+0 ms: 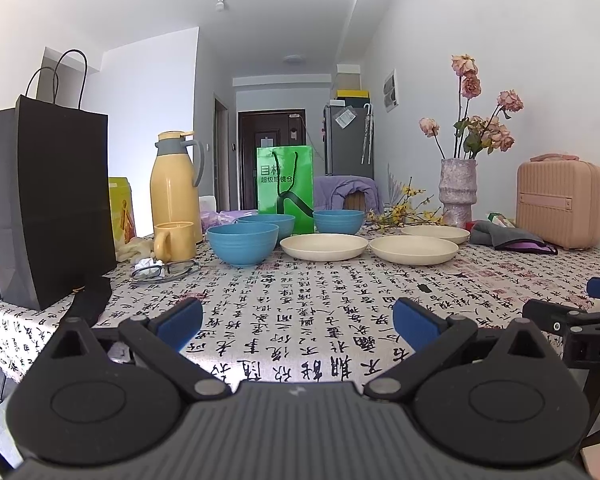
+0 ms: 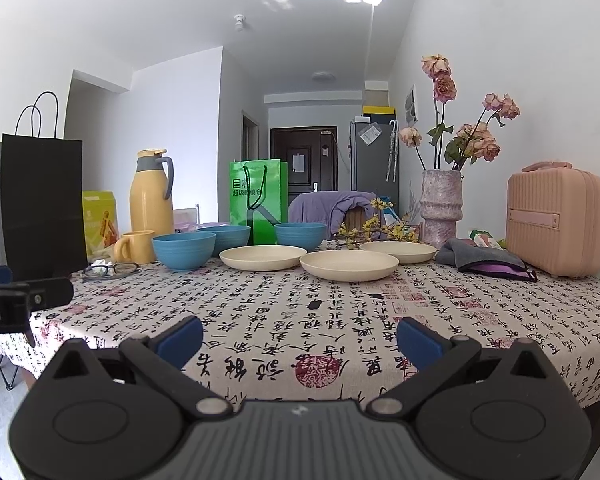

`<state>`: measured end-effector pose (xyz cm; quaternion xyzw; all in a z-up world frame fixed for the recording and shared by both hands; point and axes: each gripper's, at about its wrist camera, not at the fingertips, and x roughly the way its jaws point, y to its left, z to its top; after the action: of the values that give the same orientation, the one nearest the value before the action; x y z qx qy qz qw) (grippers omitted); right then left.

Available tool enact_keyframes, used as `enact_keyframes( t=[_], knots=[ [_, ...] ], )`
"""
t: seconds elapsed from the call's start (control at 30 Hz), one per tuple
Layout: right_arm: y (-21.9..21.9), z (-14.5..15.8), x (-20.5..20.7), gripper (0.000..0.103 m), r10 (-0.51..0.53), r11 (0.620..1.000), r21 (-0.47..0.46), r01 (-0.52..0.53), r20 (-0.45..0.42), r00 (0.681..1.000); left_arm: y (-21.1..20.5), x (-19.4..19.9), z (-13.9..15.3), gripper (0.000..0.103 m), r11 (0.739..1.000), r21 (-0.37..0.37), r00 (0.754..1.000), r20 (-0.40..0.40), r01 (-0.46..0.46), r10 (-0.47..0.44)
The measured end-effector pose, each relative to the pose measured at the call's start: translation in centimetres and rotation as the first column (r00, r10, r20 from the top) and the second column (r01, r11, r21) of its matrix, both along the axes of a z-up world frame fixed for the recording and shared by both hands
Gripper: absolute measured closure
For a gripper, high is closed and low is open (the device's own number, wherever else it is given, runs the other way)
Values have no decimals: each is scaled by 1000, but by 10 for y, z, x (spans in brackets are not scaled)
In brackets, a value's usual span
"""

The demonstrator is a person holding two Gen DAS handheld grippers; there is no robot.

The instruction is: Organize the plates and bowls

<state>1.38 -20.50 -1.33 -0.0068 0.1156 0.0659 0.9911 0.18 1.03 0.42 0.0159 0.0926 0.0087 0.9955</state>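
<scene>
Three blue bowls stand apart on the calligraphy tablecloth: the nearest blue bowl, a second blue bowl behind it, and a third blue bowl further right. Three cream plates lie in a row: the left plate, the middle plate and the far plate. My left gripper is open over the near table edge, holding nothing. My right gripper is open too, beside it.
A black paper bag, a yellow thermos, a yellow mug and glasses crowd the left side. A green bag stands behind the bowls. A flower vase, a grey cloth and a pink case sit right.
</scene>
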Motion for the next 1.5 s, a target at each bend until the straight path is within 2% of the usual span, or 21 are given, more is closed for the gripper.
enact_keyframes(
  t=[0.9, 1.1, 1.27, 1.5],
  knots=[
    [-4, -1, 7, 0, -12, 1000, 14, 12, -11, 1000, -3, 6, 1, 0, 1000, -12, 1000, -10, -9, 9],
    [-6, 1, 16, 0, -12, 1000, -11, 12, 4, 1000, -5, 24, 0, 0, 1000, -16, 999, -34, -12, 11],
    [-11, 0, 31, 0, -5, 1000, 10, 5, -23, 1000, -5, 47, 2, 0, 1000, -28, 998, -66, -12, 10],
    [-19, 4, 67, 0, -10, 1000, -14, 9, -44, 999, -12, 97, 7, 0, 999, -52, 994, -110, 5, -10]
  ],
)
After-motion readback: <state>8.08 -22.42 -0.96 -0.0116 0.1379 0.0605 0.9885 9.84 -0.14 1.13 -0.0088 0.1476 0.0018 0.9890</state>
